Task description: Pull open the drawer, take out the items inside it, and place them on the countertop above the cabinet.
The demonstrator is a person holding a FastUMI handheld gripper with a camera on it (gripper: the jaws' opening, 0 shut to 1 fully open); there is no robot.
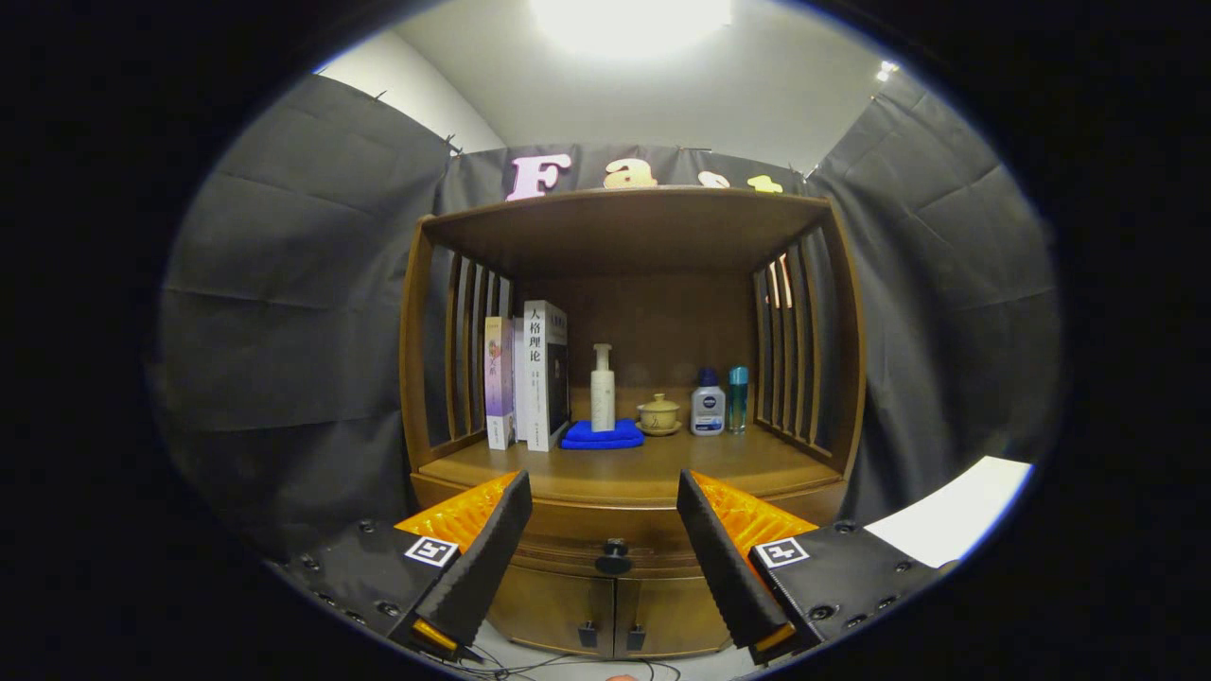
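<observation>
A brown wooden cabinet stands ahead, with a countertop (662, 465) under an open shelf frame. Below the countertop is the drawer (568, 544), closed, with a dark round knob (614, 557) at its middle. My gripper (604, 497) is open, its two black fingers (492, 549) spread wide. The knob sits between the fingers and a little beyond them, untouched. Nothing is held. What lies inside the drawer is hidden.
At the back of the countertop stand two books (530, 378), a white pump bottle (603, 388) on a folded blue cloth (602, 435), a small lidded cup (658, 414), and two small bottles (719, 402). Two cabinet doors (605, 615) sit below the drawer. A white surface (956, 520) lies right.
</observation>
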